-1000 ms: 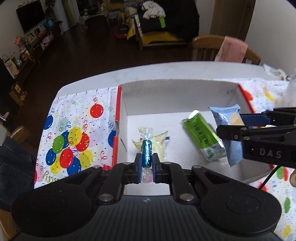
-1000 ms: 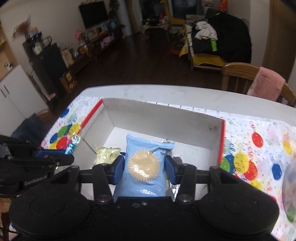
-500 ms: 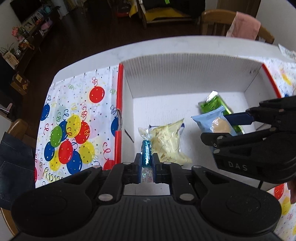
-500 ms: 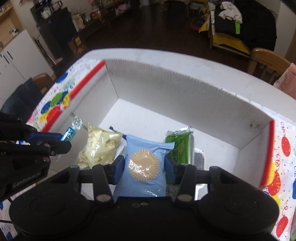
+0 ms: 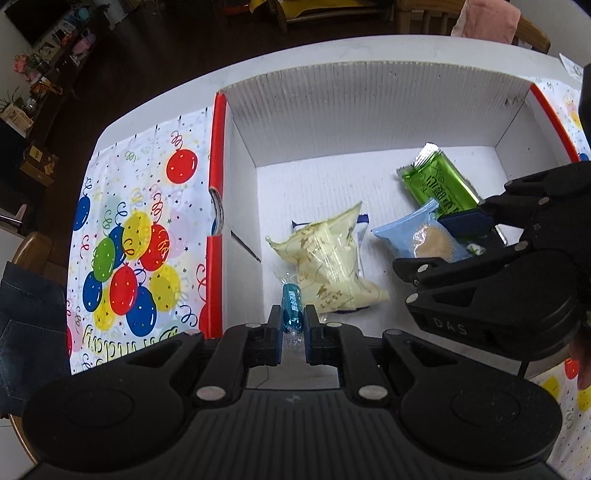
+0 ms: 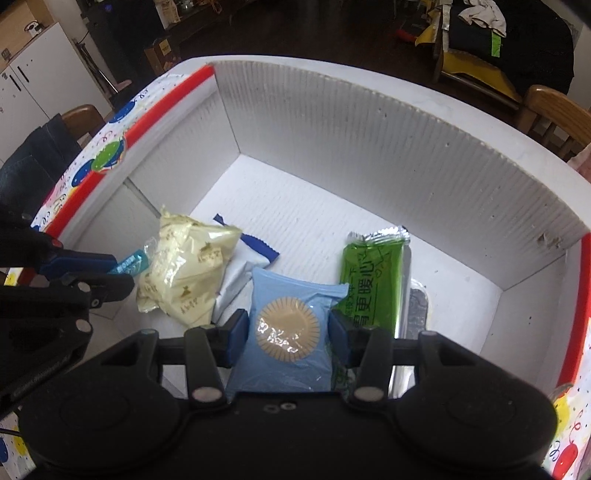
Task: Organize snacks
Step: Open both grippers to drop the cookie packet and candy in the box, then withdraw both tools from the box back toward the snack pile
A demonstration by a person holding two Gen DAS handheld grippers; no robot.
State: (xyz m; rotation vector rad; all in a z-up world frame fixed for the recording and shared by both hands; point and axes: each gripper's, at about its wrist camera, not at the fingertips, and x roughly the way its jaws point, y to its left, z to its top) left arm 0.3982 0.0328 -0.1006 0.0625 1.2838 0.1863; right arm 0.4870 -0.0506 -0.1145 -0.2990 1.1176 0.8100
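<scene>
A white cardboard box [image 5: 369, 107] holds a pale yellow snack bag [image 5: 328, 266], a green bar [image 5: 439, 184] and a white-and-blue packet under the yellow bag. My left gripper [image 5: 292, 317] is low in the box's near left corner with a blue wrapped candy [image 5: 291, 308] between its jaws; the jaws stand slightly apart around it. My right gripper [image 6: 288, 332] is shut on a light blue cookie packet [image 6: 288, 332] low inside the box, between the yellow bag [image 6: 184, 269] and the green bar [image 6: 373, 284]. The candy [image 6: 131, 264] shows at the left in the right wrist view.
The box sits on a balloon-print tablecloth [image 5: 140, 229] on a white table. A silver foil packet [image 6: 417, 314] lies beside the green bar. Wooden chairs stand around the table, one with a pink cloth [image 5: 487, 18].
Both grippers have moved down into the box. The left jaws have parted a little around the candy. The right gripper still holds the cookie packet.
</scene>
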